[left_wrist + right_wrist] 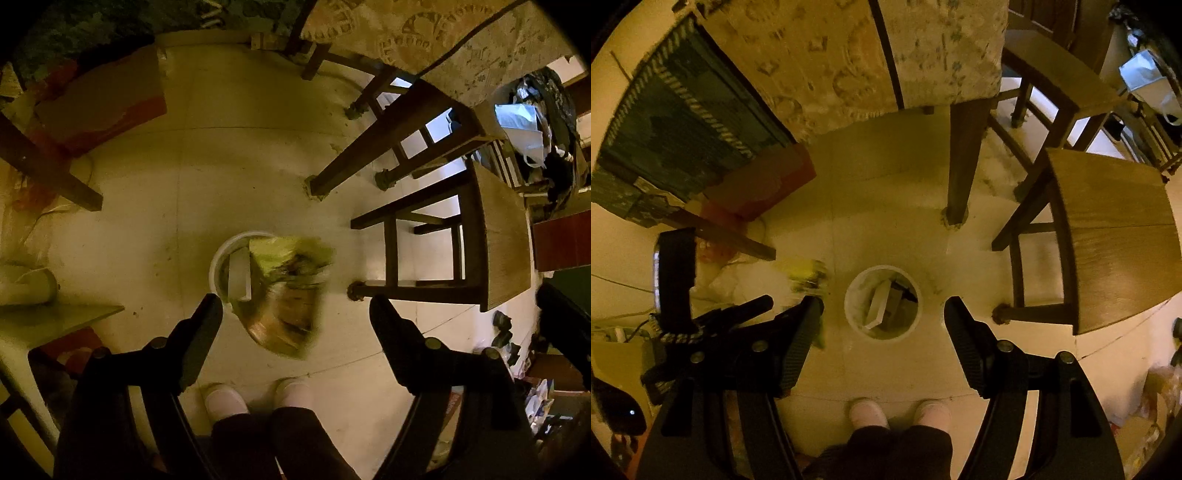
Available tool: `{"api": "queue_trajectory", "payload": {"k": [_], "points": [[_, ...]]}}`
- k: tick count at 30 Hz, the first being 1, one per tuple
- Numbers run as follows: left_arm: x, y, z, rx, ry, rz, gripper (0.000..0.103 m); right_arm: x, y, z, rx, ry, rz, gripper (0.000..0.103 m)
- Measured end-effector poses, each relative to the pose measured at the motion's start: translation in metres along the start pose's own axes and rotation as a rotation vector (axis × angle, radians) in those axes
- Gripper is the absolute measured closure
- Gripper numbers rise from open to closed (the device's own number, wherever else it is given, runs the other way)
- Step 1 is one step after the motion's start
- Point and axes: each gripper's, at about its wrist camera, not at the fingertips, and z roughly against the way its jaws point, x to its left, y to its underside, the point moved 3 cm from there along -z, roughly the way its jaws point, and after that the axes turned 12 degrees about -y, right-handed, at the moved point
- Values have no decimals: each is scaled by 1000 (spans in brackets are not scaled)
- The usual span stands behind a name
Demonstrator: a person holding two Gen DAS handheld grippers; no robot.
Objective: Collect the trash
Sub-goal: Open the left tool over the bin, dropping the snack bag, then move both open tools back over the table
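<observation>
Presently listed: left gripper point(295, 317) spread wide, blurred wrapper point(286, 295) loose between the fingers, above the bin point(221, 258). Right gripper point(882, 321) half-spread, empty. Risk judged: wrapper carried past the rim by drift.

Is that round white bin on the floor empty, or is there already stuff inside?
Not empty. The round white bin holds a pale flat box leaning inside and darker scraps beside it.
</observation>
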Motion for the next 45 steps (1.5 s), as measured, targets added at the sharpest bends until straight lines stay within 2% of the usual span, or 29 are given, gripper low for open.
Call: {"api": "queue_trajectory", "payload": {"k": [5, 9, 16, 19, 26, 33, 38, 41, 45], "points": [[4, 1, 26, -25, -29, 2, 22, 7, 1, 25, -20, 3, -9, 36], [8, 4, 74, -81, -56, -4, 22, 19, 0, 51, -35, 5, -10, 36], [17, 10, 188, -207, -59, 6, 22, 59, -6, 113, -89, 1, 34, 36], [19, 8, 249, -292, -55, 7, 22, 81, -11, 142, -129, -12, 56, 36], [22, 3, 388, -542, -42, -2, 22, 138, -29, 222, -273, -29, 157, 36], [31, 16, 501, -804, -40, -14, 22, 199, -36, 307, -473, 0, 285, 36], [37, 29, 556, -934, -64, -41, 21, 232, -36, 357, -626, 33, 344, 36], [43, 33, 576, -978, -62, -58, 16, 243, -33, 376, -705, 50, 361, 36], [52, 31, 591, -1017, -50, -33, 15, 248, -36, 391, -783, 51, 363, 37]]}}
